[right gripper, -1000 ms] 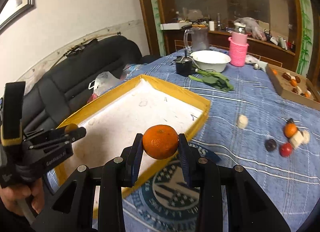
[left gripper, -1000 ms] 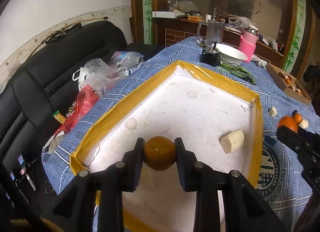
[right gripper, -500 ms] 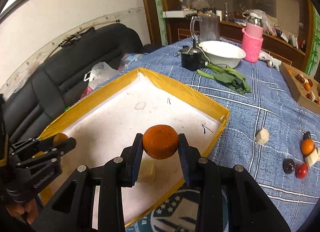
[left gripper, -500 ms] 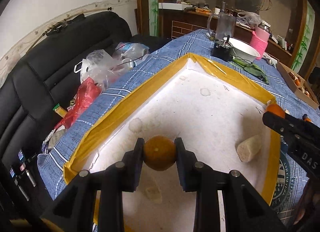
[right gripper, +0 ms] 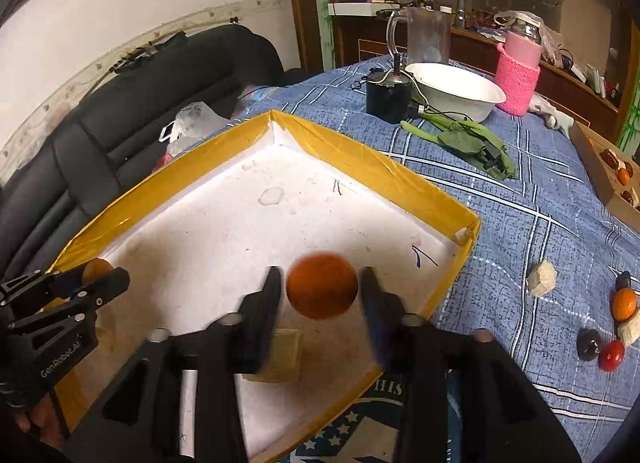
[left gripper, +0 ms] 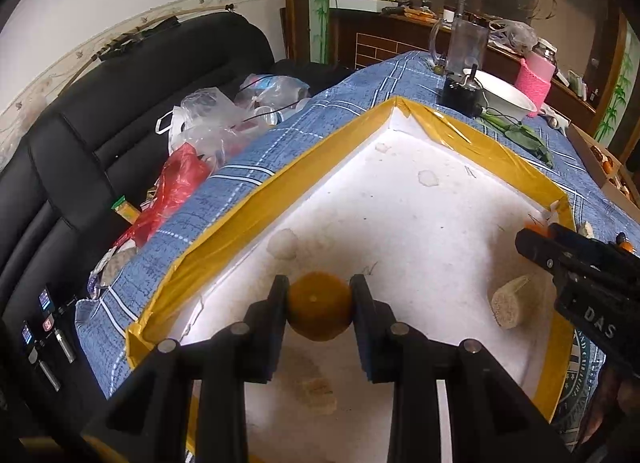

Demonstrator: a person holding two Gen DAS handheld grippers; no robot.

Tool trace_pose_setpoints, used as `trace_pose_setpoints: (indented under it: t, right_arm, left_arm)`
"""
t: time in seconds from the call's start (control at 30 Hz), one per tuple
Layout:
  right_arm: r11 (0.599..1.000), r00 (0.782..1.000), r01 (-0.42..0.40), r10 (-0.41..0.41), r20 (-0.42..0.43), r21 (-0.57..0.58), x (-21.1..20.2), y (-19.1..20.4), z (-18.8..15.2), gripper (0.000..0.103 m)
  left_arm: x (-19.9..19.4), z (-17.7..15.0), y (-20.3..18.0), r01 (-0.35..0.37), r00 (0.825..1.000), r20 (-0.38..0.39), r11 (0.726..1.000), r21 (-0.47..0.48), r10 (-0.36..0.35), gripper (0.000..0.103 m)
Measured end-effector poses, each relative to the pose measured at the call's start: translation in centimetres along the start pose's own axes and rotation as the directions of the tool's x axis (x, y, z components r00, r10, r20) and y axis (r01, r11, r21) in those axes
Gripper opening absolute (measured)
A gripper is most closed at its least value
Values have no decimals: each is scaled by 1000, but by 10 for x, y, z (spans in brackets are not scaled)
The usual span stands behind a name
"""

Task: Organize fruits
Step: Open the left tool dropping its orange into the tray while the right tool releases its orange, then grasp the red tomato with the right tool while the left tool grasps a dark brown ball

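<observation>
My left gripper (left gripper: 319,295) is shut on a dull orange tangerine (left gripper: 319,309), held low over the near left corner of a white foam tray with a yellow taped rim (left gripper: 240,231). In the right wrist view my right gripper (right gripper: 320,287) hangs over the same tray (right gripper: 380,171), and its jaws are opening. A brighter tangerine (right gripper: 322,293) sits blurred between them, with a gap on each side, so the pads no longer press it. Two banana chunks (left gripper: 508,303) (left gripper: 316,391) lie on the tray floor. The left gripper (right gripper: 100,275) shows at the left edge.
Loose fruits (right gripper: 624,303) and a banana chunk (right gripper: 542,279) lie on the blue cloth right of the tray. Behind stand a white bowl (right gripper: 456,91), a pink-sleeved jar (right gripper: 518,71), a black motor (right gripper: 388,97) and greens (right gripper: 468,139). A cardboard box (right gripper: 600,183) is at far right, a black sofa with bags (left gripper: 208,119) to the left.
Both grippers have come in over the tray and sunk a little. The right jaws have spread apart and let go of the bright tangerine. The left grip is unchanged.
</observation>
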State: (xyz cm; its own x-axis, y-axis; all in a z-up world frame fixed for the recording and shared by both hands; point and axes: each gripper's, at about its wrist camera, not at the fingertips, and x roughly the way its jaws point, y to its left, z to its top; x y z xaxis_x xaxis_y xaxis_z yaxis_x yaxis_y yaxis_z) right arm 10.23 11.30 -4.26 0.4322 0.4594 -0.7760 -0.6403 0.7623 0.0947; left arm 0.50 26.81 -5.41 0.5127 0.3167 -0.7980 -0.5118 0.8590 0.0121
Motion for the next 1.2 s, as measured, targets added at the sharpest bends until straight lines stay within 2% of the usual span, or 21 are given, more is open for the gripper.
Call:
trace_pose_setpoints:
  t: [0.07,0.13,0.17,0.2,0.27,0.37,0.4,0.5,0.57,0.7,0.8,0.97,1.1,1.2]
  right_arm:
    - [1000,1000,-7,7,4,0,-3,0,0,53]
    - [1000,1000,3,-3,15,2,-7,0,0,56]
    - [1000,1000,2,-2,18,5,-10,0,0,57]
    - [1000,1000,0,-1,22,7,-13,-1,-1,57]
    - [1000,999,7,-7,32,11,-18,-2,-3,58]
    - [1000,998,6,-8,57,21,-34,-6,-8,64]
    - [1000,998,11,-13,66,26,-39,-8,-10,70]
    - [998,996,16,-21,90,54,-56,-20,-20,74]
    - [996,996,31,-38,84,89,-69,-35,-31,82]
    - [982,995,62,-76,71,179,-95,-76,-65,83]
    - [960,993,78,-99,65,267,-112,-113,-90,84]
    - [895,982,158,-185,25,417,-138,-184,-136,84]
    - [842,976,185,-219,7,506,-150,-224,-159,84]
    - [842,977,182,-212,0,508,-144,-232,-158,84]
  left_arm:
    - [-1,0,1,-11,1000,3,1000,-3,11,36]
    - [-3,-1,2,-30,1000,2,1000,-1,30,51]
    - [-4,-1,2,-40,999,6,999,-2,40,65]
    - [-7,-2,3,-43,999,19,999,-5,43,71]
    - [-11,-2,4,-51,998,27,999,-5,52,76]
    - [-16,-3,4,-57,998,28,998,0,57,78]
    - [-17,-3,3,-59,998,28,998,2,59,80]
    - [-25,-6,1,-55,998,33,998,5,55,81]
    - [-34,-8,-1,-36,998,44,999,-3,36,82]
    - [-52,-12,-12,28,995,94,999,-31,-25,86]
    - [-61,-13,-38,78,991,113,997,1,-78,87]
    - [-67,-19,-105,134,983,109,981,140,-150,87]
    - [-64,-26,-164,178,974,88,950,258,-207,88]
    - [-57,-30,-201,192,972,67,926,325,-225,88]
